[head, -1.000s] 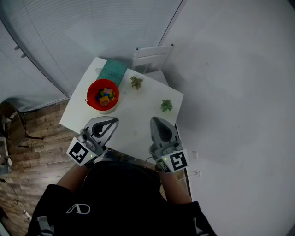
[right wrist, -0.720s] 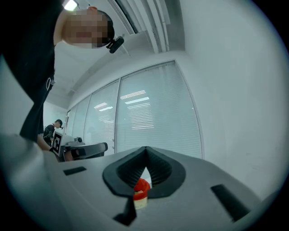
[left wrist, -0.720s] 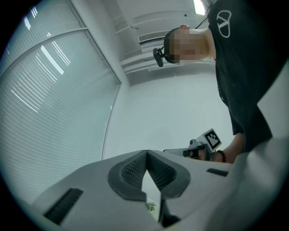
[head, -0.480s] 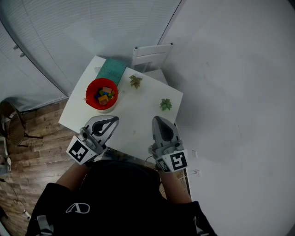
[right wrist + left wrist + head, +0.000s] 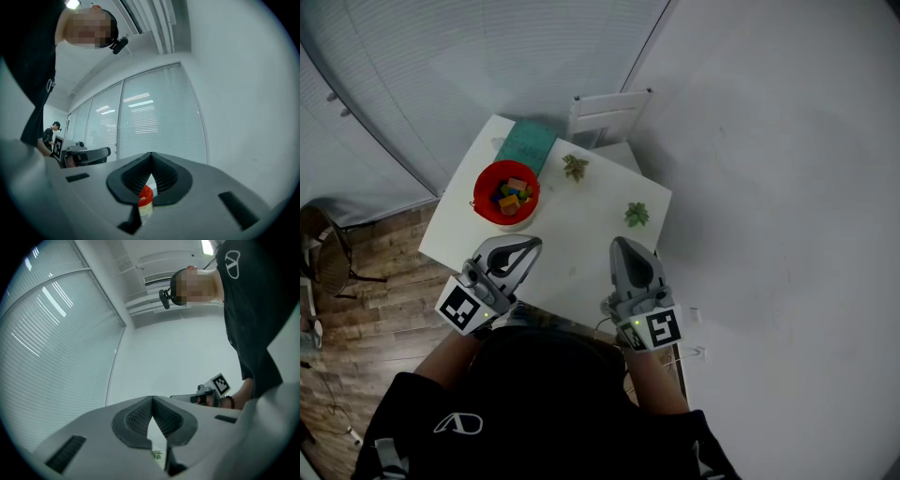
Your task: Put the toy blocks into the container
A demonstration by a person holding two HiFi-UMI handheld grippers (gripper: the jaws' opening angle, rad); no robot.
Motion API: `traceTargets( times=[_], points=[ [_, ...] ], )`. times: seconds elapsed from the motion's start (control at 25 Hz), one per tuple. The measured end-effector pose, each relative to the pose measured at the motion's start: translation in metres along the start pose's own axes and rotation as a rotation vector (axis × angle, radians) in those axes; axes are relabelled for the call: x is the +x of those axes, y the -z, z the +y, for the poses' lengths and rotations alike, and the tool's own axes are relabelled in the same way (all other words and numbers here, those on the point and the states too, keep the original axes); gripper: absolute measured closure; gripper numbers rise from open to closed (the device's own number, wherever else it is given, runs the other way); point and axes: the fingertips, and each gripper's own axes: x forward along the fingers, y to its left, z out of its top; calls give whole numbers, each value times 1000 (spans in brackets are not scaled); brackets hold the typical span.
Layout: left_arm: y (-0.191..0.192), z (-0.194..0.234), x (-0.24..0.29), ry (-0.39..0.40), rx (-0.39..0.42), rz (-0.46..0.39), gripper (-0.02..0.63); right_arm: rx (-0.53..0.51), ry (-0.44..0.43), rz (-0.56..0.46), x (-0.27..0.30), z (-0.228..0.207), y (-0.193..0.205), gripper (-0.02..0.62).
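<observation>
Presently: round red container (image 5: 480, 199) on flat white counter (image 5: 572, 253); multicoloured toy blocks (image 5: 513, 196) inside it. Left gripper (image 5: 534, 244), right gripper (image 5: 619, 242), grey, well apart from container: jaws pressed together, nothing between.

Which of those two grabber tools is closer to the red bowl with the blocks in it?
Left. In the head view the left gripper is just below the red bowl; the right gripper is farther off, down and to its right.

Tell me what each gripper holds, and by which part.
Nothing. The left gripper and the right gripper are both shut and empty; the toy blocks sit in the red container.
</observation>
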Motion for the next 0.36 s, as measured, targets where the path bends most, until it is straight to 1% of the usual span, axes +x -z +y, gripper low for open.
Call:
traceTargets(
  times=[0.36],
  points=[
    [1, 0, 4, 2, -4, 3, 600, -8, 12, 6, -1, -5, -1, 594]
  ],
)
